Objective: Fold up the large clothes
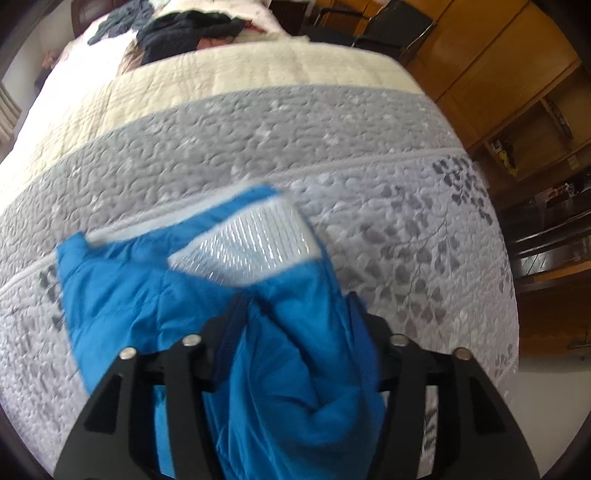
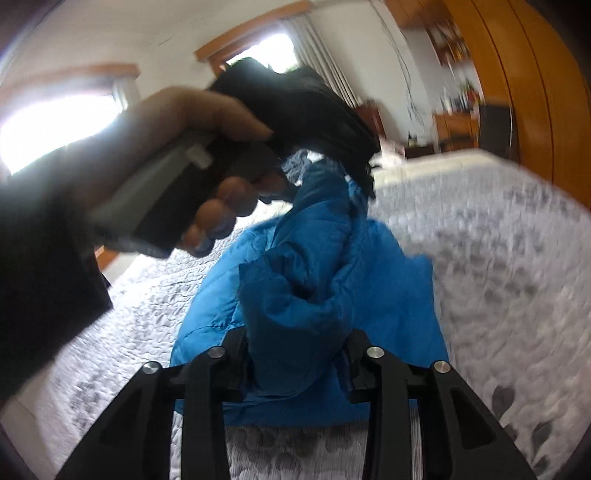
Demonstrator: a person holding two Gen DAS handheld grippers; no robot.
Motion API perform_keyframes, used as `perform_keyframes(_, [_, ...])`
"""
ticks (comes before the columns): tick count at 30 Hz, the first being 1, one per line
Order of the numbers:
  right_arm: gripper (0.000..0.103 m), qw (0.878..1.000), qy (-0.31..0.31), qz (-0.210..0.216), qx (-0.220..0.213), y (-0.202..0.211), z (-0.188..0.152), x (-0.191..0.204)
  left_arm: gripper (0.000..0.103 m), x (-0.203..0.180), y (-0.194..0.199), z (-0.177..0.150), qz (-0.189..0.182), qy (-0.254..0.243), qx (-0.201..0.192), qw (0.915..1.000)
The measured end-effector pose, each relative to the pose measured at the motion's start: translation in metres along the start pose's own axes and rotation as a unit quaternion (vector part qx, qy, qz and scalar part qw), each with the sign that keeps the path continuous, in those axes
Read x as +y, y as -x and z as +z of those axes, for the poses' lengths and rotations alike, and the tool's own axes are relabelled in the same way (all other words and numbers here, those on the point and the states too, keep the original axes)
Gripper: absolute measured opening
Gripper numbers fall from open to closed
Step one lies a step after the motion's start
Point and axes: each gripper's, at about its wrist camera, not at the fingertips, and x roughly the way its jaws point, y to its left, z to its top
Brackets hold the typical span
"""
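Note:
A blue padded jacket (image 1: 155,291) with a silvery lining (image 1: 255,243) hangs above the quilted bed (image 1: 258,140). My left gripper (image 1: 295,314) is shut on a bunched fold of the jacket, which fills the space between its fingers. In the right wrist view the same blue jacket (image 2: 314,280) is lifted off the bed (image 2: 498,258), and my right gripper (image 2: 295,339) is shut on another bunch of it. A person's hand (image 2: 207,147) holds the left gripper's handle at upper left, with that gripper gripping the jacket's top end.
A pile of dark clothes (image 1: 184,29) lies at the far end of the bed. Wooden cupboards (image 1: 498,74) and a dark chair (image 1: 399,29) stand to the right. Windows with curtains (image 2: 266,48) are behind; a wooden wardrobe (image 2: 517,74) is on the right.

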Motion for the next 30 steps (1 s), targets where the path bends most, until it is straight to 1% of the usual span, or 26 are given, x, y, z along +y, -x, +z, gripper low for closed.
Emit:
perform_keyframes(1, [0.041,1.0,-0.017,0.008,0.005,-0.001,-0.001,-0.009,0.067,-0.002,-0.002,0.0,-0.005,-0.002,-0.009,0.9999])
perform_keyframes(2, [0.047,0.999,-0.036,0.017,0.012,-0.002,-0.003,-0.018,0.068,-0.004,-0.005,-0.001,-0.012,-0.005,-0.019,0.9997])
perform_keyframes(3, [0.053,0.998,-0.055,0.029,0.022,-0.004,-0.004,-0.027,0.073,-0.005,-0.007,-0.002,-0.019,-0.007,-0.03,0.9994])
perform_keyframes(4, [0.056,0.995,-0.082,0.05,0.037,-0.006,-0.005,-0.04,0.077,-0.005,-0.011,-0.004,-0.026,-0.006,-0.043,0.9987])
perform_keyframes(6, [0.067,0.985,-0.13,0.092,0.063,-0.01,-0.006,-0.059,0.082,-0.003,-0.013,-0.007,-0.045,-0.002,-0.061,0.9971])
perform_keyframes(8, [0.071,0.977,-0.161,0.119,0.079,-0.011,-0.006,-0.072,0.083,0.001,-0.008,-0.009,-0.063,0.008,-0.077,0.9949])
perform_keyframes(9, [0.073,0.974,-0.168,0.129,0.086,-0.01,-0.005,-0.076,0.083,0.003,0.0,-0.012,-0.078,0.013,-0.092,0.9926])
perform_keyframes(11, [0.075,0.973,-0.162,0.134,0.093,-0.007,-0.002,-0.075,0.083,0.005,0.02,-0.016,-0.095,0.009,-0.123,0.9878])
perform_keyframes(14, [0.077,0.968,-0.162,0.16,0.106,-0.003,0.008,-0.076,0.088,0.013,0.06,-0.026,-0.104,-0.008,-0.161,0.9813])
perform_keyframes(15, [0.079,0.965,-0.167,0.169,0.11,-0.002,0.014,-0.079,0.09,0.017,0.071,-0.031,-0.109,-0.014,-0.169,0.9795])
perform_keyframes(16, [0.081,0.963,-0.172,0.176,0.114,-0.001,0.018,-0.082,0.091,0.022,0.086,-0.039,-0.115,-0.024,-0.177,0.9771])
perform_keyframes(18, [0.088,0.955,-0.184,0.194,0.125,-0.003,0.031,-0.087,0.092,0.032,0.107,-0.054,-0.123,-0.036,-0.195,0.9724])
perform_keyframes(20, [0.093,0.95,-0.192,0.205,0.137,-0.009,0.044,-0.091,0.093,0.047,0.122,-0.075,-0.137,-0.042,-0.205,0.9681])
perform_keyframes(22, [0.094,0.946,-0.198,0.203,0.156,-0.025,0.062,-0.096,0.094,0.059,0.128,-0.093,-0.163,-0.042,-0.205,0.9643])
perform_keyframes(23, [0.096,0.942,-0.203,0.206,0.173,-0.036,0.07,-0.097,0.093,0.065,0.129,-0.102,-0.18,-0.04,-0.205,0.9613])
perform_keyframes(24, [0.096,0.937,-0.207,0.209,0.189,-0.046,0.075,-0.098,0.093,0.071,0.13,-0.109,-0.19,-0.039,-0.206,0.959])
perform_keyframes(25, [0.096,0.931,-0.212,0.208,0.214,-0.062,0.081,-0.099,0.093,0.077,0.13,-0.119,-0.203,-0.037,-0.209,0.956])
perform_keyframes(27, [0.096,0.926,-0.212,0.203,0.238,-0.083,0.089,-0.099,0.093,0.087,0.127,-0.132,-0.228,-0.027,-0.208,0.9507])
perform_keyframes(28, [0.094,0.922,-0.209,0.203,0.254,-0.096,0.092,-0.097,0.093,0.093,0.122,-0.138,-0.247,-0.017,-0.201,0.9476])
perform_keyframes(29, [0.075,0.92,-0.209,0.201,0.262,-0.105,0.094,-0.097,0.093,0.097,0.118,-0.143,-0.264,-0.007,-0.194,0.9448])
perform_keyframes(30, [0.043,0.92,-0.208,0.201,0.265,-0.11,0.095,-0.098,0.093,0.099,0.114,-0.147,-0.272,-0.002,-0.19,0.9433])
